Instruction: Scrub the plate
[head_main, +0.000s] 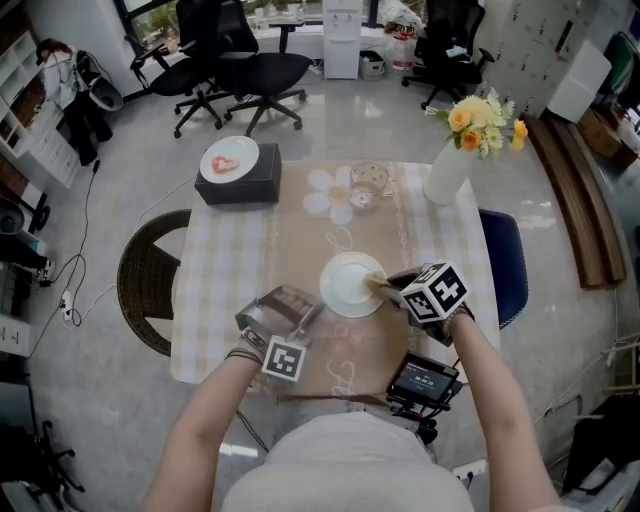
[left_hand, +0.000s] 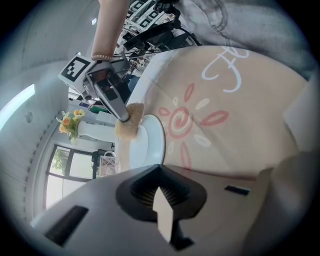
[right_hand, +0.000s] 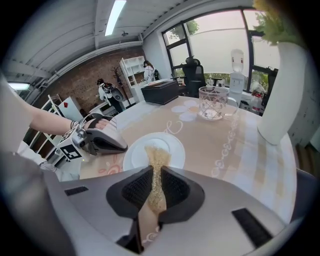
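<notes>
A white plate (head_main: 345, 287) lies on the beige runner in the middle of the table. My right gripper (head_main: 395, 286) is over the plate's right side, shut on a tan scrubbing sponge (head_main: 376, 283). In the right gripper view the sponge (right_hand: 156, 160) sticks out of the right gripper (right_hand: 152, 187) and its end rests on the plate (right_hand: 172, 150). My left gripper (head_main: 305, 308) is at the plate's left rim. In the left gripper view a thin white edge sits in the shut left gripper (left_hand: 161, 200), and the plate (left_hand: 150, 142) continues just beyond. The sponge (left_hand: 127, 125) presses on it.
A glass cup (head_main: 366, 185) stands behind the plate, a white vase of flowers (head_main: 452, 165) at the back right. A black box (head_main: 238, 180) at the back left carries a second plate. A wicker chair (head_main: 145, 270) stands left, a blue chair (head_main: 505, 260) right. A black device (head_main: 425, 380) hangs below my right arm.
</notes>
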